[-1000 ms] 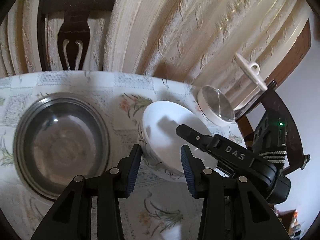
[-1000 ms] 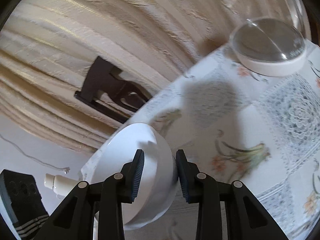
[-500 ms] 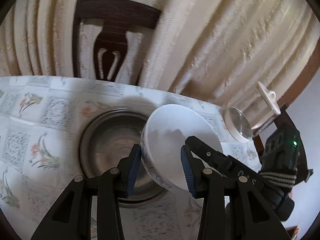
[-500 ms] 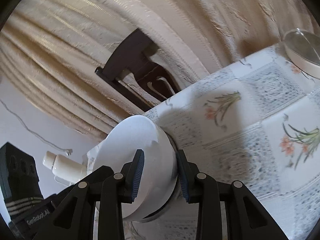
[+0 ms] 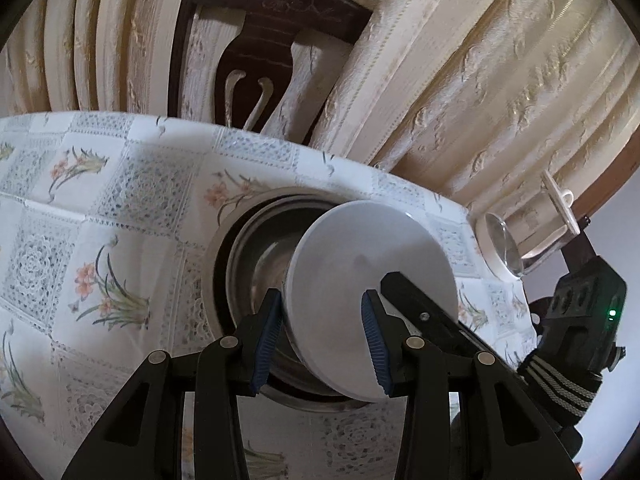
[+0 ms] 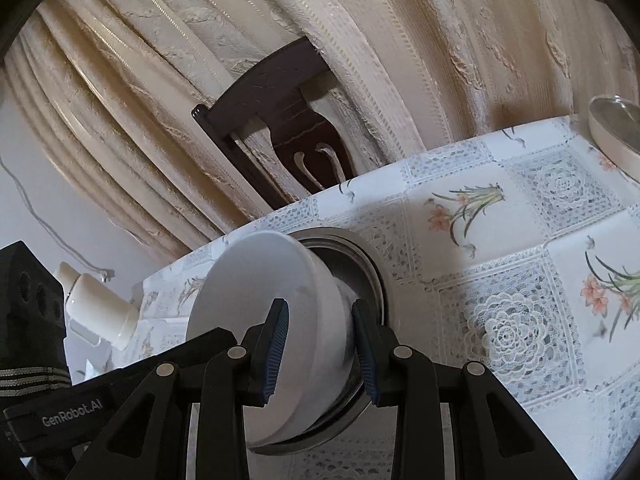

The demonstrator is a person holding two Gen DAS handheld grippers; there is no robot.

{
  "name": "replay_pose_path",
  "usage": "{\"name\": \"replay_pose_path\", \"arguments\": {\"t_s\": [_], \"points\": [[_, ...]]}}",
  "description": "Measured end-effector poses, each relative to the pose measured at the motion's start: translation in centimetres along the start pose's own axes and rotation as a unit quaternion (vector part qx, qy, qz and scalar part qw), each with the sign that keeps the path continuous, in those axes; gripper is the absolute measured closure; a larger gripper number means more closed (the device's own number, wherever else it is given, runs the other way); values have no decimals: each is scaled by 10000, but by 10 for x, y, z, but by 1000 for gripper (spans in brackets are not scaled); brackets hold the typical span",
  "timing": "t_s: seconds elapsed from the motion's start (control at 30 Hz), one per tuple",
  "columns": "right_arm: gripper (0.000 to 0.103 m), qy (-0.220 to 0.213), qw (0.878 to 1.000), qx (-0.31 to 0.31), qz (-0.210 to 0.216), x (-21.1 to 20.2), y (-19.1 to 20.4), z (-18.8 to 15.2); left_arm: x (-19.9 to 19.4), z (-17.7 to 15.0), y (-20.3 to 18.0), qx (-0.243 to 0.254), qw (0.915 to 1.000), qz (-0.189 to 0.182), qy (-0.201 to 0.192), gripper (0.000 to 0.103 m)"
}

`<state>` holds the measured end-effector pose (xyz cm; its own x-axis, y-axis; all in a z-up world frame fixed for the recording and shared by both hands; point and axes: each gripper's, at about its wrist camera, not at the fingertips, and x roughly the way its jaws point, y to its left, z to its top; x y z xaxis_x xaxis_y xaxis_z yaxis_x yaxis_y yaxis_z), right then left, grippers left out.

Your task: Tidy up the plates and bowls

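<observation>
Close in front of both cameras, a white bowl (image 5: 372, 280) is held tilted over a steel bowl (image 5: 256, 256), between the two grippers. The left gripper (image 5: 322, 338) has its jaws set on either side of the white bowl's rim and wall, one blue pad (image 5: 267, 338) outside, the other inside, narrow enough to hold it. The right gripper (image 6: 320, 354) grips the opposite side the same way, its jaws pinching the bowl's wall. In the left view the right gripper's black body (image 5: 576, 320) shows a small green light.

The steel bowl sits flat on the surface (image 5: 120, 240), which is covered by a lace-patterned cloth printed with orange flowers. The white bowl's lower edge sits inside the steel bowl's rim; I cannot tell whether they touch.

Farther along the surface, well apart from both bowls, lies a white dish with a glass top (image 5: 502, 246), near the edge. Behind the surface stands a dark wooden chair (image 5: 276, 40), and behind that hangs a cream curtain (image 5: 480, 80) in heavy folds.
</observation>
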<state>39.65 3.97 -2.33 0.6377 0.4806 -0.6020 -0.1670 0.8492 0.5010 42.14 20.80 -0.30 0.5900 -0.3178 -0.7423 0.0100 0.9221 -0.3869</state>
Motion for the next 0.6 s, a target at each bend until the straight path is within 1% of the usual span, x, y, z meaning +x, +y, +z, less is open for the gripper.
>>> {"name": "replay_pose_path", "arguments": {"t_s": [0.13, 0.17, 0.2, 0.27, 0.4, 0.47, 0.53, 0.6], "points": [[67, -51, 9999, -89, -120, 2, 3, -2, 4, -1, 5, -47, 10000, 28, 25, 61], [65, -78, 9998, -96, -124, 1, 4, -2, 5, -1, 6, -60, 10000, 34, 28, 61], [65, -114, 9998, -109, -158, 1, 4, -3, 5, -1, 7, -63, 10000, 67, 10, 61], [65, -155, 9997, -132, -105, 0, 5, -3, 5, 0, 9, -64, 9998, 168, -31, 61], [65, -327, 9993, -138, -84, -7, 8, -1, 4, 1, 11, -81, 9998, 168, -69, 61], [65, -457, 9989, -58, -22, -14, 6, 2, 0, 2, 7, 4, 9997, 195, -137, 61], [62, -614, 9981, 47, -14, -22, 2, 5, -3, 2, 4, 103, 9994, 247, -215, 61], [55, -719, 9973, 164, -48, -27, -3, 9, -6, 3, 1, 166, 9991, 267, -279, 61]]}}
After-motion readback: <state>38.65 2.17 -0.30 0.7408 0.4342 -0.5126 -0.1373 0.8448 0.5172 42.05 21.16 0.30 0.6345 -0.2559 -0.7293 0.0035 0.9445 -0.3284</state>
